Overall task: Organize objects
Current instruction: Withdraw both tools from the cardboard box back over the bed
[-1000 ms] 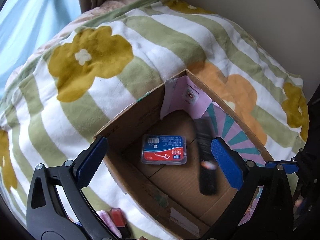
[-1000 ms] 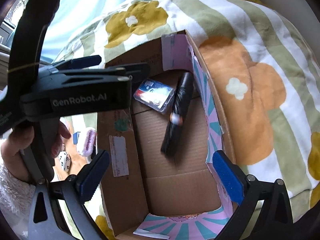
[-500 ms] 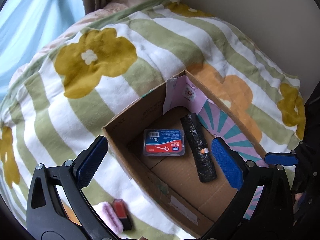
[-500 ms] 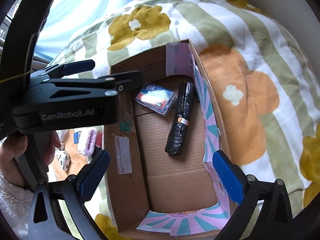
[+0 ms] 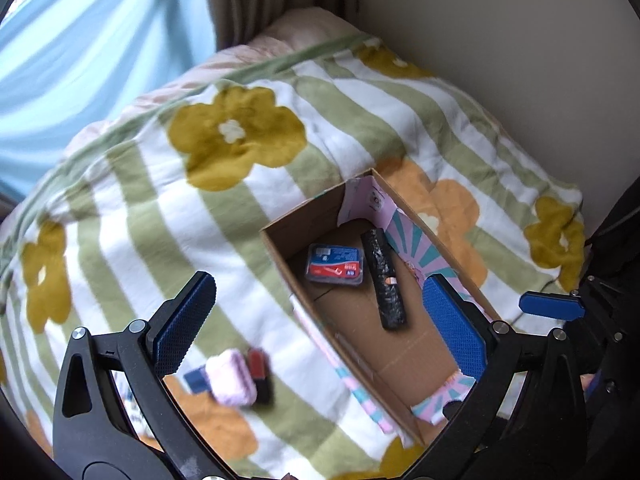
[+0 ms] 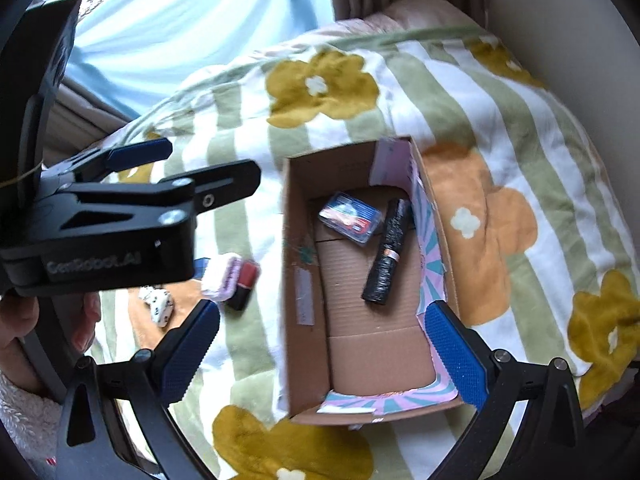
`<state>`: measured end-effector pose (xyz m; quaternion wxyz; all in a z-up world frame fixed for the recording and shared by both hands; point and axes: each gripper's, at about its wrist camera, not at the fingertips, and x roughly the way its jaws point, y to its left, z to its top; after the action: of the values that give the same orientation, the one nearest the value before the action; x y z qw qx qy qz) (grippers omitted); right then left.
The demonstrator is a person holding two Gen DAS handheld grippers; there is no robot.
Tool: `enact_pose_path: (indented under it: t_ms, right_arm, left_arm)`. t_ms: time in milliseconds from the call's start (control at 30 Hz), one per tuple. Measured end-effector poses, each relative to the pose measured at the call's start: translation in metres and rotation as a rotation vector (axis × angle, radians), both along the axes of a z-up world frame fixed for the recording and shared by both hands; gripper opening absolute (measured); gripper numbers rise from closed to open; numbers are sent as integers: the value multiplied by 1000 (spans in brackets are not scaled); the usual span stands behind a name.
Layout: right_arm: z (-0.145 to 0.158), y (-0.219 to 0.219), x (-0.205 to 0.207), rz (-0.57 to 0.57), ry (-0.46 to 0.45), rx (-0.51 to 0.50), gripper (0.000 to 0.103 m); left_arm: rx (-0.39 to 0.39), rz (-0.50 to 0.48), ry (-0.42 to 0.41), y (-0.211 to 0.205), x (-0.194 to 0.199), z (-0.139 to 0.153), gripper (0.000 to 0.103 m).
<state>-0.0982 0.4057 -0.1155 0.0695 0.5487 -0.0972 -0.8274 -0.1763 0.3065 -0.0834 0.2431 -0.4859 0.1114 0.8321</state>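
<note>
An open cardboard box (image 5: 280,256) (image 6: 298,240) lies on a flowered blanket. Inside it are a blue-and-red floss case (image 5: 335,265) (image 6: 350,218) and a black roll of bags (image 5: 385,278) (image 6: 387,252). My left gripper (image 5: 320,320) is open and empty, raised above the box's left wall. My right gripper (image 6: 320,346) is open and empty above the box's near end. Left of the box lie a pink-white soft item (image 5: 231,378) (image 6: 221,272), a red-black item (image 5: 258,372) (image 6: 244,284) and a small blue item (image 5: 196,378).
A white dotted item (image 6: 158,304) lies on the blanket by the left gripper's body (image 6: 120,220). The striped flowered blanket (image 5: 240,140) covers the bed. A wall (image 5: 500,40) stands to the right, curtains (image 5: 100,40) behind.
Both grippers have pulled back and up from the box. The black roll, dropped a second ago, now lies still in the box. The items left of the box have come into view.
</note>
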Motion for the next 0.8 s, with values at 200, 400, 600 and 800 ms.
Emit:
enact_pose_path:
  t_ms: [200, 400, 600, 800]
  right_arm:
    - [34, -34, 14, 78, 57, 22, 102]
    - [52, -77, 27, 171, 98, 20, 102]
    - [56, -117, 40, 236, 121, -6, 102]
    - [61, -153, 58, 296, 177, 29, 102]
  left_arm:
    - [12, 113, 43, -57, 33, 38, 103]
    - [26, 271, 73, -133, 74, 62, 103]
    - [14, 405, 114, -202, 120, 74, 103]
    - [17, 538, 125, -262, 169, 74, 103]
